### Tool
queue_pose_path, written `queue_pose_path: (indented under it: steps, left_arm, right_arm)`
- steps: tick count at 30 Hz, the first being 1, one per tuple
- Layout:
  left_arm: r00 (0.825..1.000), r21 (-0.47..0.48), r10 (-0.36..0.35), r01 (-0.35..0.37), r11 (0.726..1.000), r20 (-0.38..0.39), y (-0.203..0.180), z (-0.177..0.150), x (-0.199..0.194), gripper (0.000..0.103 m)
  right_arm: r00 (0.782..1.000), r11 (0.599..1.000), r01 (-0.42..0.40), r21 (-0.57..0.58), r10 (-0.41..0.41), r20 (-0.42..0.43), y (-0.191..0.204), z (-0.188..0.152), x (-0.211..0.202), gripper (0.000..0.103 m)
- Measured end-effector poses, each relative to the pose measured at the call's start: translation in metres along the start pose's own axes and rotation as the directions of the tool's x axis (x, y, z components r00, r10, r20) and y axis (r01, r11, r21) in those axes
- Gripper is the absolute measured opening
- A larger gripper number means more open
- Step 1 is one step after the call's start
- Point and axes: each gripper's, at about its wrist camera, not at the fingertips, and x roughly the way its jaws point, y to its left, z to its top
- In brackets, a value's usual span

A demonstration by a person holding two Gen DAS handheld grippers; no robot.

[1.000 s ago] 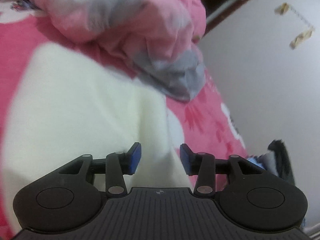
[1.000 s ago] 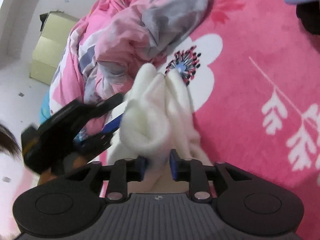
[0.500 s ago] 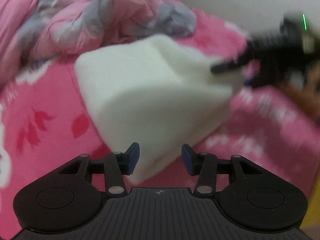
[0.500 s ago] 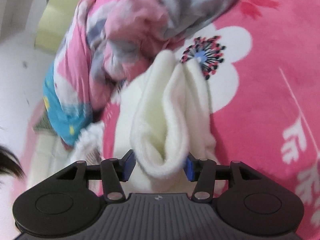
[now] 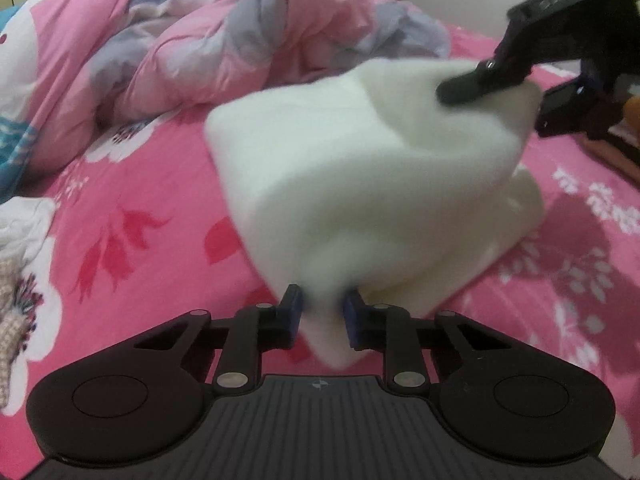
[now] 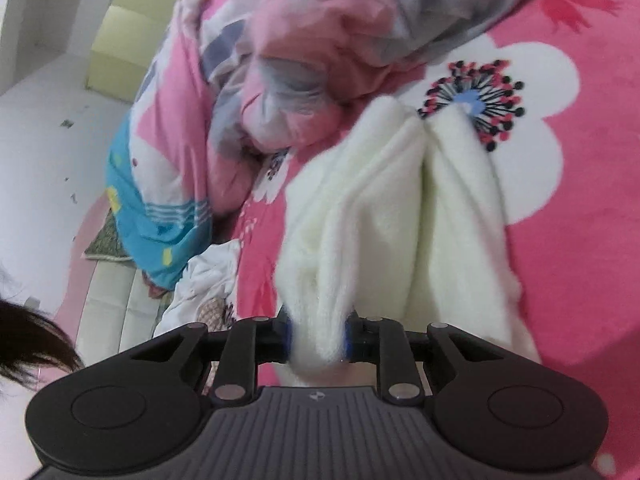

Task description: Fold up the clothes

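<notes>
Cream fleece garment [image 5: 360,168] pinched at opposite edges by both tools

The left gripper [image 5: 322,314] pinches the cream garment [image 5: 360,168] (blurred); the right gripper [image 5: 486,80] grips its far edge.

The cream fleece garment [image 5: 360,184] is blurred in my left wrist view, so I cannot read its edges or folds. Its corner hides the inner pads of my left gripper [image 5: 322,314]. At 2 o'clock my right gripper [image 5: 480,80] is partly cut by the picture's edge. In the right wrist view the fleece [image 6: 392,216] covers the pads of that gripper [image 6: 318,338] and what is under it. At 8 o'clock, dark hair [image 6: 28,340] is cut off. The small crumpled white cloth [image 6: 208,280] there is too unclear to name.
</notes>
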Motion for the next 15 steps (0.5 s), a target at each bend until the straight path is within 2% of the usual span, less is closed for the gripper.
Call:
queue_pose_path:
  steps: [1, 4, 7, 10, 12, 15]
  left_arm:
    - [1.0, -0.002, -0.005, 0.005, 1.0, -0.007, 0.0, -0.002, 0.001, 0.023]
    - [0.999, 0.032, -0.028, 0.028, 0.999, -0.017, -0.007, -0.005, 0.005, 0.023]
    - [0.999, 0.075, -0.035, 0.037, 0.996, -0.027, -0.016, -0.007, 0.008, 0.023]
    - [0.998, 0.06, -0.041, 0.044, 0.997, -0.045, -0.013, -0.006, 0.004, 0.025]
    - [0.998, 0.018, -0.037, 0.038, 0.999, -0.052, -0.004, -0.003, -0.005, 0.026]
    - [1.0, -0.06, -0.004, 0.002, 0.998, -0.021, 0.012, 0.003, -0.027, 0.027]
  right_arm:
    - [1.0, 1.0, 0.013, -0.009, -0.013, -0.002, -0.003, -0.001, -0.001, 0.023]
    - [0.992, 0.992, 0.125, -0.026, -0.125, -0.016, -0.032, -0.004, -0.009, 0.024]
    - [0.993, 0.994, 0.111, 0.017, -0.111, -0.044, -0.056, -0.007, -0.018, 0.028]
    - [0.995, 0.995, 0.094, 0.028, -0.092, -0.043, -0.064, -0.005, -0.032, 0.036]
    - [0.991, 0.992, 0.127, -0.022, -0.128, -0.027, -0.058, 0.0, -0.046, 0.042]
    - [0.971, 0.952, 0.24, -0.192, -0.232, 0.064, -0.03, 0.005, -0.063, 0.04]
